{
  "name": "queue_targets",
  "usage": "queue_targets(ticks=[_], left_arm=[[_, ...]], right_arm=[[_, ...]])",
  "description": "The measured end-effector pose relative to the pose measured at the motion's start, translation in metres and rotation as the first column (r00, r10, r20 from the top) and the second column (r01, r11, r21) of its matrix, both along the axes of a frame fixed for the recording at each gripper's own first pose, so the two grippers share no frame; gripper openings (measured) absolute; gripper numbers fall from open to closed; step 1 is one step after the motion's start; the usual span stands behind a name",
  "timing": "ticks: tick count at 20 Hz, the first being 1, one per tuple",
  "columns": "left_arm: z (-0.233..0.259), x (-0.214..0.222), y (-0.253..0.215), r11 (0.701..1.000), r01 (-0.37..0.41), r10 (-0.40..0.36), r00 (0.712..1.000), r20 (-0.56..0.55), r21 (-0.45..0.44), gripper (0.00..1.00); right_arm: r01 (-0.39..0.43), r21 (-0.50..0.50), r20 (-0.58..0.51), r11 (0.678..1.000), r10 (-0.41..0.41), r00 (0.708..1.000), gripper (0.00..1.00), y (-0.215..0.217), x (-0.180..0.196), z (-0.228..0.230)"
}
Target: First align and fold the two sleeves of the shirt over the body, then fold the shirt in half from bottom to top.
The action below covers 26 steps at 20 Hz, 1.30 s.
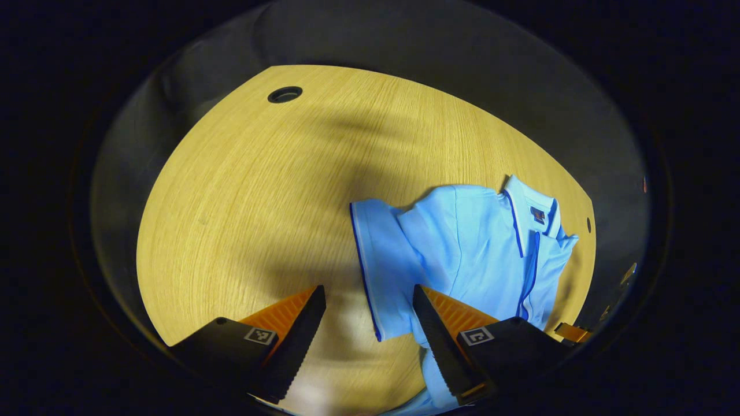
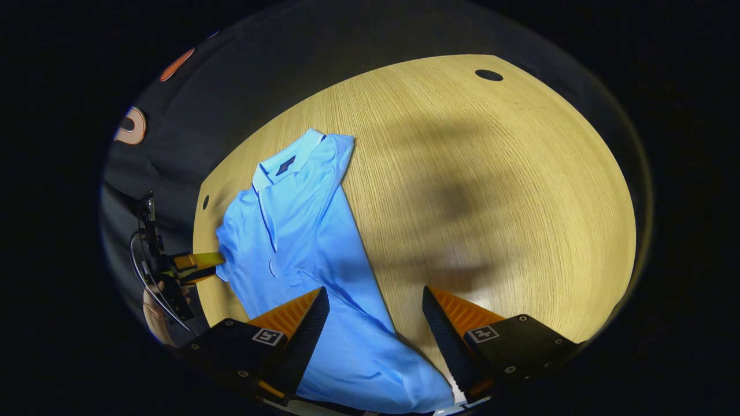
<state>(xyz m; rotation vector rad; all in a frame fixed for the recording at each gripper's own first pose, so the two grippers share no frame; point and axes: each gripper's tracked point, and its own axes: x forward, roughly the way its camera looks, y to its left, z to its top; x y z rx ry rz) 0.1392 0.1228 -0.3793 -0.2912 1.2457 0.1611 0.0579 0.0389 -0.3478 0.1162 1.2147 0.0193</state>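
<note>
A light blue polo shirt (image 1: 474, 248) with dark blue trim lies face up on the wooden table (image 1: 260, 190), collar (image 1: 529, 211) at the far end. Its near sleeve (image 1: 378, 266) is spread out flat. My left gripper (image 1: 369, 294) hovers open over that sleeve's hem, one finger above the cloth. In the right gripper view the shirt (image 2: 295, 231) runs from its collar (image 2: 286, 164) down to the bottom; its right edge is straight. My right gripper (image 2: 374, 294) stands open over the shirt's lower right edge. The left gripper (image 2: 193, 263) shows at the shirt's left sleeve.
The table has a round cable hole (image 1: 285, 94) at its far side and a small hole (image 1: 588, 224) beyond the collar. A hand (image 2: 159, 315) holds the left gripper at the table's left edge. Black cloth surrounds the table. Bare wood (image 2: 491, 190) stretches right of the shirt.
</note>
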Motion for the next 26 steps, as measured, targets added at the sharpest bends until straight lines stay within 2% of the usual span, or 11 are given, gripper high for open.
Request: queue_targets(ticks=[6,10,13,14,15,16,17,18,19,22,26], left_arm=[[-0.005,0.003,0.005,0.998,-0.03,0.031,0.999,-0.02,0.062,0.97],[-0.006,-0.001,0.015,0.992,-0.038,0.044,0.998,-0.048,0.121,0.72],[-0.006,0.0,0.018,0.994,-0.043,0.046,0.998,-0.035,0.103,0.46],[-0.006,0.0,0.018,0.995,-0.049,0.052,0.998,-0.028,0.091,0.43],[-0.007,0.001,0.018,0.995,-0.053,0.055,0.998,-0.024,0.081,0.3],[-0.007,0.0,0.019,0.995,-0.062,0.063,0.998,-0.017,0.076,0.3],[-0.006,0.002,0.018,0.995,-0.075,0.076,0.997,-0.008,0.067,0.17],[-0.006,0.0,0.017,0.995,-0.084,0.084,0.996,0.007,0.054,0.16],[-0.005,0.002,0.016,0.996,-0.077,0.076,0.997,0.023,0.047,0.07],[0.001,-0.004,-0.004,0.997,-0.046,0.048,0.998,0.028,-0.061,0.04],[0.03,0.003,-0.017,0.999,0.04,-0.037,0.994,0.103,-0.029,0.04]], right_arm=[[0.023,0.02,0.001,1.0,-0.023,1.0,0.99,-0.003,-0.006,0.003],[0.039,0.033,-0.003,0.999,-0.039,0.999,0.99,-0.007,-0.015,0.001],[0.057,0.031,-0.004,0.998,-0.057,0.998,0.98,-0.015,-0.022,0.0],[0.063,0.032,-0.004,0.998,-0.063,0.998,0.98,-0.017,-0.024,0.0],[0.07,0.034,-0.002,0.997,-0.07,0.998,0.98,-0.019,-0.025,0.0],[0.076,0.035,0.0,0.996,-0.076,0.997,0.98,-0.02,-0.026,0.0],[0.081,0.036,0.0,0.996,-0.081,0.997,0.98,-0.021,-0.027,0.001],[0.083,0.035,0.001,0.996,-0.083,0.997,0.98,-0.021,-0.028,0.001],[0.083,0.035,0.001,0.996,-0.083,0.997,0.98,-0.021,-0.03,0.002],[0.072,0.038,0.002,0.997,-0.073,0.997,0.98,-0.017,-0.031,0.002],[0.071,0.05,0.01,0.996,-0.072,0.997,0.98,-0.012,-0.03,0.004]])
